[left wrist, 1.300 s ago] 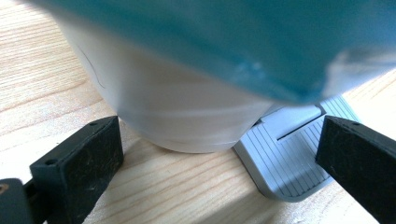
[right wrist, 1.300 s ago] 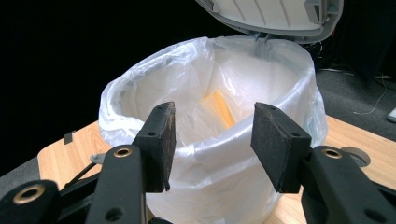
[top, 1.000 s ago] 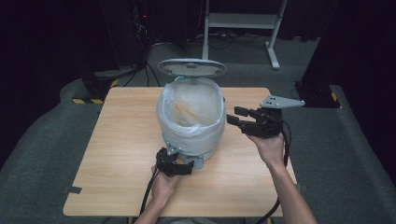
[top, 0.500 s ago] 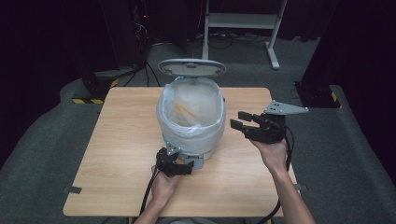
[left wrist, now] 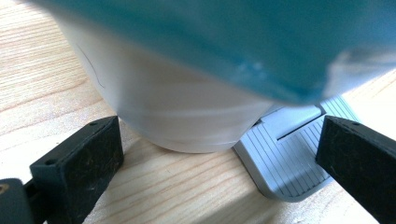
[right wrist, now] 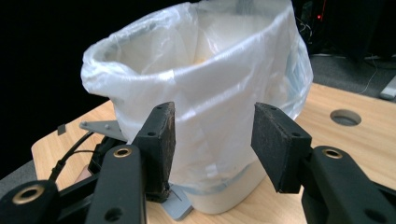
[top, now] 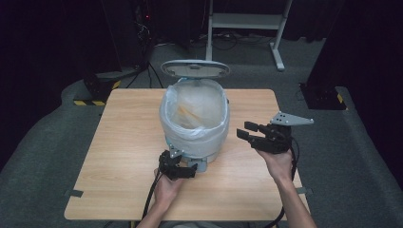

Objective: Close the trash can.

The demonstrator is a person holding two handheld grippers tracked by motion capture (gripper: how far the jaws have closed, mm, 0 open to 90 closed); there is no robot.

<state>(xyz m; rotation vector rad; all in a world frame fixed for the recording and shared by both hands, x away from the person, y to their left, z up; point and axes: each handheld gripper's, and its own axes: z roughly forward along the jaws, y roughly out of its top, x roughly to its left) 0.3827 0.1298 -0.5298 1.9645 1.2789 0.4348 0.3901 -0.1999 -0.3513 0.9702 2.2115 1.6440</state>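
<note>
While bin (top: 195, 118) fills mid-table (top: 119, 142), perhaps paper inside; stand (top: 247, 28) behind.

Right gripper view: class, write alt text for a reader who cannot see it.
A white pedal bin lined with a clear plastic bag stands on a wooden table, framed between the open black jaws of the right tool. The left tool sits low by the bin's grey pedal.

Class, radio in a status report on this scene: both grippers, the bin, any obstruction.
Left gripper open, low at the bin's pedal. Right gripper open, beside the bin, not touching. Lid up, bag over rim. Nothing in the way.
</note>
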